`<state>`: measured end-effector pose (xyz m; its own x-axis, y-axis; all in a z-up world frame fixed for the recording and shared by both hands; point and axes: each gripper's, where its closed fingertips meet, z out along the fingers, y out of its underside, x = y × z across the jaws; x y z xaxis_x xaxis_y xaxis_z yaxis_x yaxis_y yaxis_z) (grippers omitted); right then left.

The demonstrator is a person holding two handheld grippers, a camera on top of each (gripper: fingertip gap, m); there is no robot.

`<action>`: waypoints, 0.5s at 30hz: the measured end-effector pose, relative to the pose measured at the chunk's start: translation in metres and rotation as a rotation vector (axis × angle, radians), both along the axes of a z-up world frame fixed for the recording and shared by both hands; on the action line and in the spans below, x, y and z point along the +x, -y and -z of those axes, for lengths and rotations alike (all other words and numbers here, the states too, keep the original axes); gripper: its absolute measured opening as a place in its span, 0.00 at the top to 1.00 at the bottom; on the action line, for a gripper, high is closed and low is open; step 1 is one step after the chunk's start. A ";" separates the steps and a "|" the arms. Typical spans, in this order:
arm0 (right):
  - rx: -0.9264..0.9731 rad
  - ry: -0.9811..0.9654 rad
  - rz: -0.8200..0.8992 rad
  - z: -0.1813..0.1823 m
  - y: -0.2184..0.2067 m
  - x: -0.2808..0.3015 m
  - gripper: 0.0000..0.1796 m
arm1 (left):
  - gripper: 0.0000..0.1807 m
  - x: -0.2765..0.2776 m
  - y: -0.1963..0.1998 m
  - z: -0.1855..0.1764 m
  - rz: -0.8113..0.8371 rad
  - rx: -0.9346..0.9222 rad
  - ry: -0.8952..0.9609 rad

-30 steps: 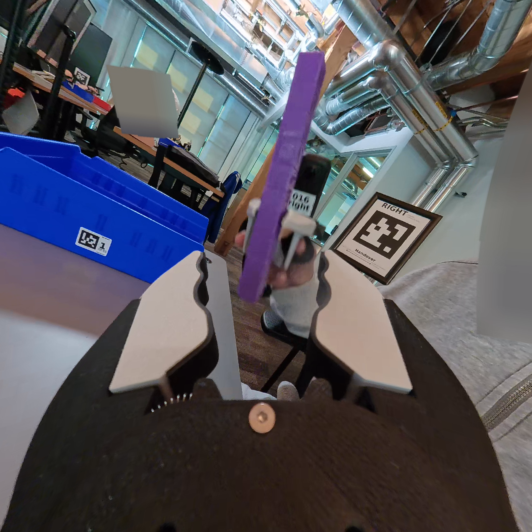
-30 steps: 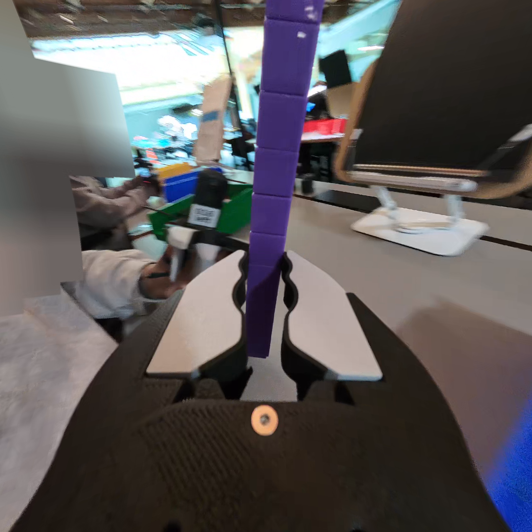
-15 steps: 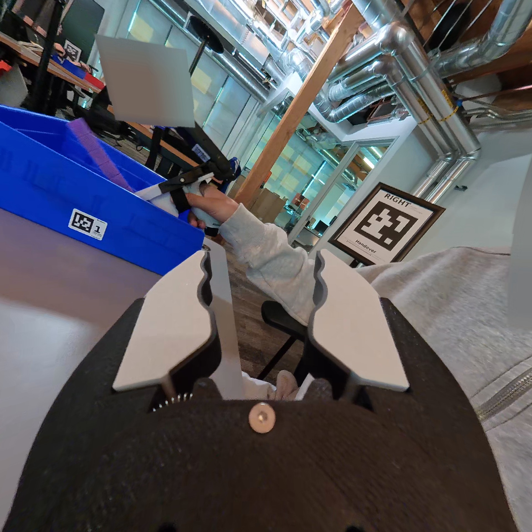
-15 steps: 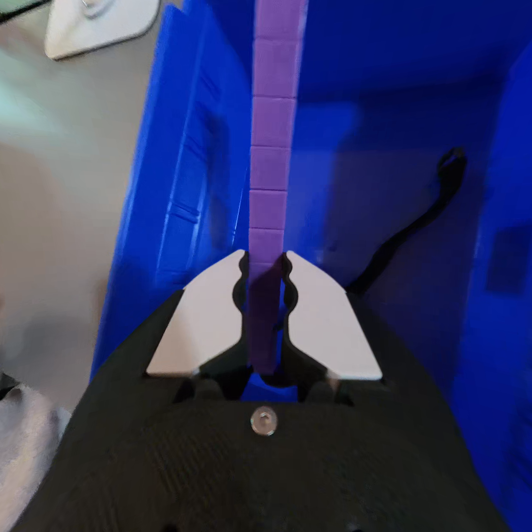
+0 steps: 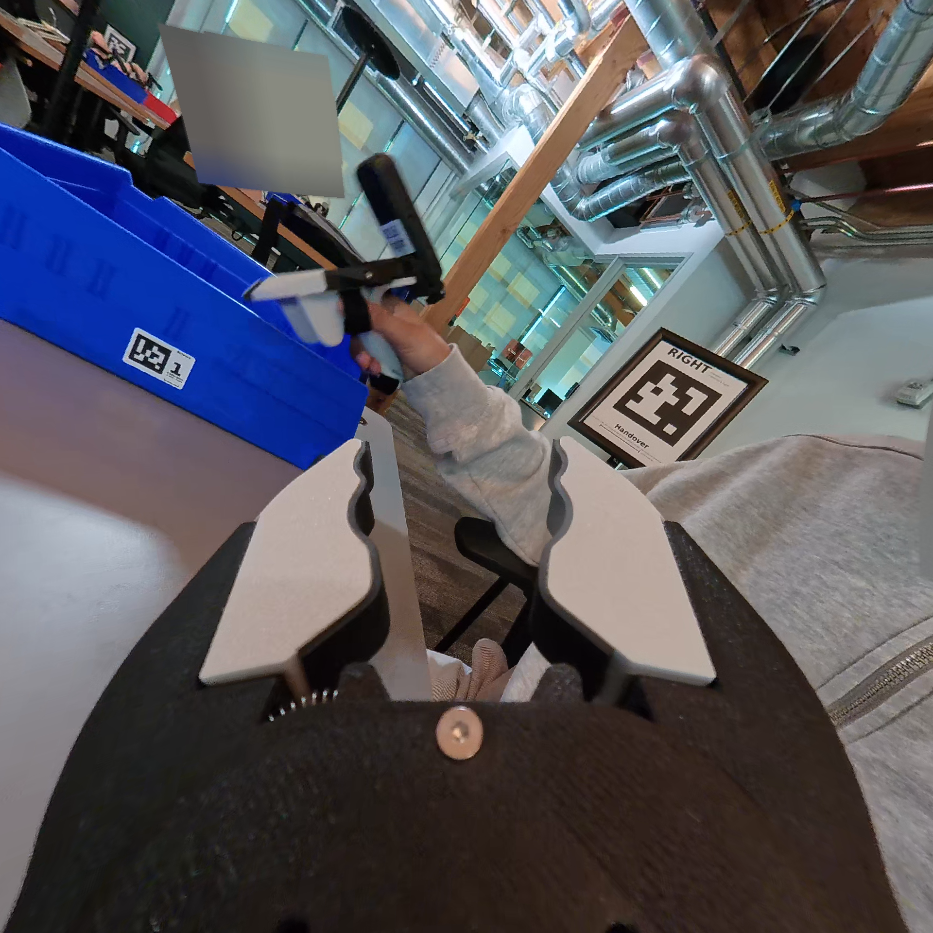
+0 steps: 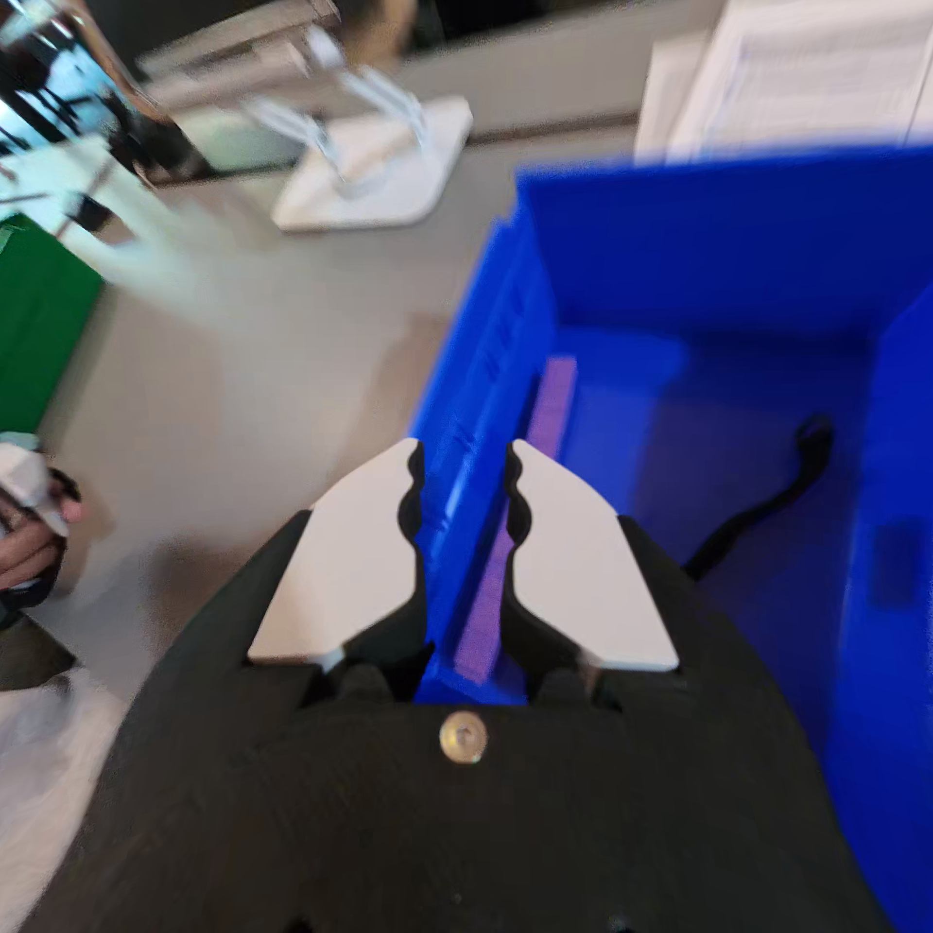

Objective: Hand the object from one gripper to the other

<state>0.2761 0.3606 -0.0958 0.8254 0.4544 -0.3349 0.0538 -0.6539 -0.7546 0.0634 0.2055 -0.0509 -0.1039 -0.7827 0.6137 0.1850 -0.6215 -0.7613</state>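
The long purple bar (image 6: 553, 404) lies inside the blue bin (image 6: 707, 242), along its left wall. My right gripper (image 6: 462, 447) is open and empty, above the bin's left wall, with the bar showing between and beyond its fingers. The right gripper also shows in the left wrist view (image 5: 298, 308), held by a hand over the blue bin (image 5: 101, 272), empty. My left gripper (image 5: 457, 444) is open and empty, near the table's edge beside a grey sleeve.
A black strap (image 6: 757, 510) lies in the bin. A white stand (image 6: 373, 176) and a green bin (image 6: 35, 323) sit on the grey table (image 6: 227, 378). A framed marker sign (image 5: 666, 399) stands at the right of the left wrist view.
My right gripper carried the purple bar into the blue bin, opened and let it go, then drew back up. The bar now lies in the bin. My left gripper stayed open and still.
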 end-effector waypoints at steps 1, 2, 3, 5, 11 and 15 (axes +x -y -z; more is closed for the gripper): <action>0.095 -0.005 -0.015 -0.022 0.002 -0.006 0.83 | 0.63 0.000 0.000 0.001 0.000 -0.002 -0.003; 0.196 -0.010 -0.037 -0.045 0.007 -0.014 0.84 | 0.63 0.000 -0.001 0.002 -0.001 -0.003 -0.006; 0.303 -0.017 -0.070 -0.069 0.015 -0.026 0.84 | 0.63 0.000 -0.002 0.003 -0.003 -0.004 -0.008; 0.504 -0.026 -0.153 -0.108 0.037 -0.057 0.87 | 0.64 -0.001 -0.004 0.005 -0.011 -0.002 -0.014; 0.601 -0.196 -0.481 -0.087 0.122 -0.177 0.99 | 0.70 -0.020 -0.020 -0.009 -0.100 0.038 -0.002; 0.516 -0.134 -0.654 -0.017 0.157 -0.230 0.95 | 0.89 -0.059 -0.043 -0.032 -0.238 0.121 -0.009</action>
<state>0.0463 0.2032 -0.0784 0.3112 0.9499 -0.0306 0.1899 -0.0937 -0.9773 0.0047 0.2485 -0.0188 0.0972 -0.8520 0.5145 0.3082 -0.4658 -0.8295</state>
